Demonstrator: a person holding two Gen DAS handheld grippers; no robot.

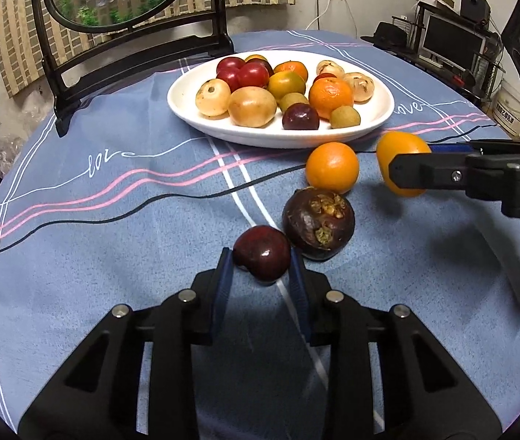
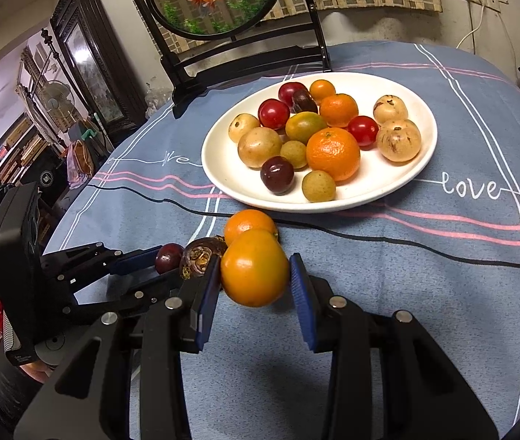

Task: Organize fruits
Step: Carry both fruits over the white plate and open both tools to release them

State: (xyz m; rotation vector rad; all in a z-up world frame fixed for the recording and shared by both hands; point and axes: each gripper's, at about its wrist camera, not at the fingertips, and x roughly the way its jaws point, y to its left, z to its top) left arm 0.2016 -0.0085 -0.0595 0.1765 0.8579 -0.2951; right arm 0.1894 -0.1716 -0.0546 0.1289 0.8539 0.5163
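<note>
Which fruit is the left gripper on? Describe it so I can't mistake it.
Start at the white plate, then come toward the camera past the loose orange and the rough brown-capped mangosteen. The left gripper pinches the small, glossy dark-red plum beside it.

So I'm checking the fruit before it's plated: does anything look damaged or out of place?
Nothing looks damaged. Two fruits lie loose on the cloth beside the plate: an orange and a mangosteen lying tipped on its side.

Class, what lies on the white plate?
The white plate holds mixed small fruits: an orange, red plums, pale round fruits. Whatever sits beneath the pile is hidden.
</note>
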